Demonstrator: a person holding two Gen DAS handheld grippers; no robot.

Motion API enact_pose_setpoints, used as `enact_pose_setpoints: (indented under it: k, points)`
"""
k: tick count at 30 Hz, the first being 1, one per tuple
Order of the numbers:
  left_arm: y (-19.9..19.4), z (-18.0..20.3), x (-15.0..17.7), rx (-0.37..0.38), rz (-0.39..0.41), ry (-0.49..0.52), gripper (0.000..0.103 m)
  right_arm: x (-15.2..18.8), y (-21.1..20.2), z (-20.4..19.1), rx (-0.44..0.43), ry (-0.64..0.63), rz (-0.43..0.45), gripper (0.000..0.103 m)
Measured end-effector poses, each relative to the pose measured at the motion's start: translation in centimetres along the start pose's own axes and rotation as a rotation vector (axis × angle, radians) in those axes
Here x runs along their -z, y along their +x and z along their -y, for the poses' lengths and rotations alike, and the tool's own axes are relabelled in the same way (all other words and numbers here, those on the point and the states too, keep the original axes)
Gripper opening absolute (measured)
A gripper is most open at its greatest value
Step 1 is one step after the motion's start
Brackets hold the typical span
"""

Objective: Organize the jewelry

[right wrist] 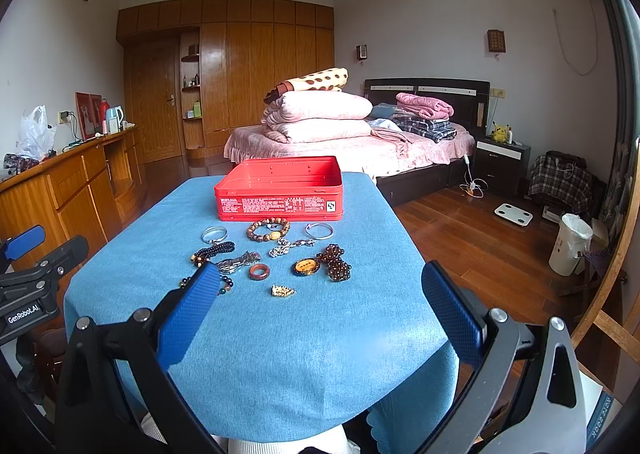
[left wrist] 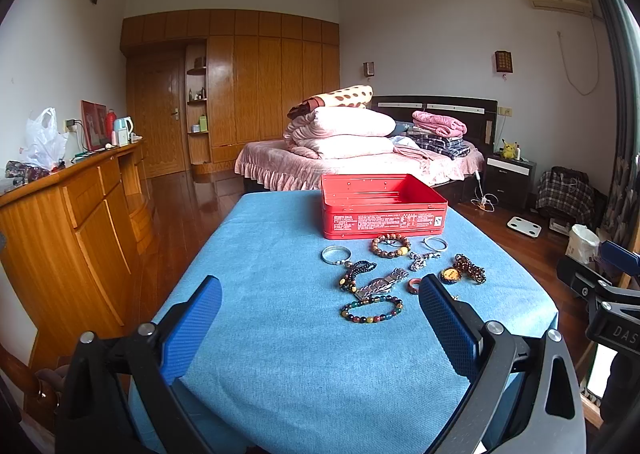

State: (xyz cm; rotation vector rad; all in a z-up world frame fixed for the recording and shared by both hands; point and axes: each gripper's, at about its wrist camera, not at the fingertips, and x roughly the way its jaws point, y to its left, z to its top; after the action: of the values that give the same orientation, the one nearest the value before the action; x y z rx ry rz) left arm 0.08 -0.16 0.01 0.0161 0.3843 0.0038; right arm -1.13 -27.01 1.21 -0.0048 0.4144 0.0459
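Since nothing has gone into the red tin (right wrist: 280, 189) yet, the jewelry all lies loose on the blue cloth (right wrist: 256, 342) just in front of it, spread out so each piece can be picked singly. Nearest the tin: a wooden bead bracelet (right wrist: 269, 229) flanked by two silver bangles (right wrist: 214, 234) (right wrist: 319, 231). Closer in: a metal watch (right wrist: 238, 262), a reddish ring (right wrist: 259, 272), an orange pendant (right wrist: 306, 266), a dark amber bead cluster (right wrist: 335, 262), a small gold piece (right wrist: 283, 290), and a multicolour bead bracelet (left wrist: 372, 310). The tin sits lidless, open side up at the far end of the table, presumably as the drop target.

Left gripper (left wrist: 320, 306) hovers above the cloth, jaws spread wide, empty. Right gripper (right wrist: 320, 294) likewise wide and empty, lined up toward the pile. Likely pre-grasp. Bed (right wrist: 360, 145) and wooden dresser (right wrist: 72, 181) behind.
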Motion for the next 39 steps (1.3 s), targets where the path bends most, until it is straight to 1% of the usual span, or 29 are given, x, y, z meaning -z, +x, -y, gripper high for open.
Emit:
enact_pose_setpoints:
  k: [22,39]
  points:
    - [-0.1,-0.2,0.2,-0.001,-0.005,-0.002,0.097,0.1,-0.1,0.0,-0.001,0.0,-0.001,0.098]
    - [2.5,-0.5,1.1,0.016,-0.033,-0.015,0.097,1.2,2.2,-0.5,-0.024,0.02,-0.007,0.098]
